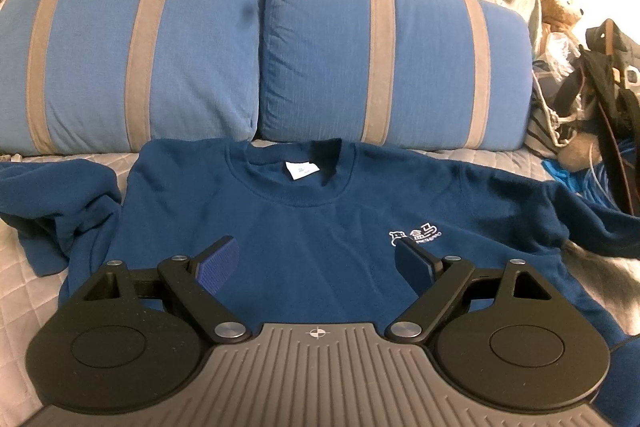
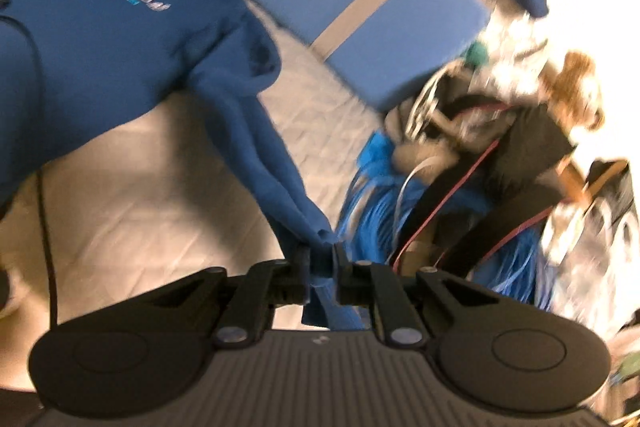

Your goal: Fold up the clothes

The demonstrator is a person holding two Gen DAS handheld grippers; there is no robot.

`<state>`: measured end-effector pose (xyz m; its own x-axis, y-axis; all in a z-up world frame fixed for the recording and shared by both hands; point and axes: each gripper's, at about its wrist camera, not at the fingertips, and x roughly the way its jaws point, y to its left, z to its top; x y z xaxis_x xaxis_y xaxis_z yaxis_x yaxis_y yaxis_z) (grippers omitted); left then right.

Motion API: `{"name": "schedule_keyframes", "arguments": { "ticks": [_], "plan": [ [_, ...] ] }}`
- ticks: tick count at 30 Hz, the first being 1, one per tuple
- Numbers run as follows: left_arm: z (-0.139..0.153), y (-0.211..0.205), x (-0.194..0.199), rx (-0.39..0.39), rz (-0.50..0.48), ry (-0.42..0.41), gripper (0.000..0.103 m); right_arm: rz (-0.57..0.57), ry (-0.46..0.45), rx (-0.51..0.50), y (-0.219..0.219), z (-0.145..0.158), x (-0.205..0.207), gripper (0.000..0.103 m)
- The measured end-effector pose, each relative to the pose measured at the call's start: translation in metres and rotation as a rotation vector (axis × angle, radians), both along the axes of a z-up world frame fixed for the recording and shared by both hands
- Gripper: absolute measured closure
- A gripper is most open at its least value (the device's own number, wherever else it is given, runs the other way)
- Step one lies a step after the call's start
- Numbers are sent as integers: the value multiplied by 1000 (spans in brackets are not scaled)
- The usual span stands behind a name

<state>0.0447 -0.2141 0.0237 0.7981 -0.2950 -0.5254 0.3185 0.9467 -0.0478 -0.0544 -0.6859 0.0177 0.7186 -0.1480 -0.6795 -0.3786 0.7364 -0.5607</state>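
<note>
A blue sweatshirt (image 1: pixel 304 227) lies face up on a pale quilted bed cover (image 1: pixel 48 291), its collar toward two blue cushions with tan stripes (image 1: pixel 256 59); a white label (image 1: pixel 302 170) shows inside the neck and a small white logo (image 1: pixel 416 233) on the chest. The left tool (image 1: pixel 316 261) hangs over the lower chest with its fingers spread wide and nothing between them. The right tool (image 2: pixel 320 263) has its fingers pressed together on the end of one sleeve (image 2: pixel 276 163), pinching the cuff, and the sleeve runs taut from the shoulder (this view is blurred). Beside the bed sits a jumble of bags, blue cords (image 2: pixel 372 203) and a brown teddy bear (image 1: pixel 558 3).
</note>
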Motion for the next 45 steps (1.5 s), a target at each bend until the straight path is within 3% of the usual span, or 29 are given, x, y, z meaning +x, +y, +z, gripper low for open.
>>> {"name": "schedule_keyframes", "arguments": {
  "ticks": [6, 13, 23, 24, 25, 28, 34, 40, 45],
  "plan": [
    [1, -1, 0, -1, -1, -1, 17, -47, 190, 191, -28, -3, -14, 93],
    [1, -1, 1, 3, 6, 5, 17, -210, 182, 258, -73, -26, 24, 93],
    [-2, -2, 3, 19, 10, 18, 17, -344, 104, 83, -98, -76, 90, 92],
    [-2, -2, 3, 21, 10, 19, 17, -356, 84, 71, -97, -79, 92, 88],
    [-2, -2, 3, 22, 9, 18, 17, -369, 64, 58, -97, -82, 93, 73],
    [-2, -2, 3, 25, 7, 20, 17, -422, 3, 87, -102, -78, 94, 59],
    [-2, -3, 3, 27, 1, 18, 17, -585, -52, 373, -131, -51, 67, 31],
    [-2, -4, 2, 28, -1, 17, 17, -855, 19, 755, -169, -55, 39, 27],
    [-1, -4, 1, 21, -6, 10, 17, -1057, 58, 988, -186, -77, 29, 27]
  ]
}}
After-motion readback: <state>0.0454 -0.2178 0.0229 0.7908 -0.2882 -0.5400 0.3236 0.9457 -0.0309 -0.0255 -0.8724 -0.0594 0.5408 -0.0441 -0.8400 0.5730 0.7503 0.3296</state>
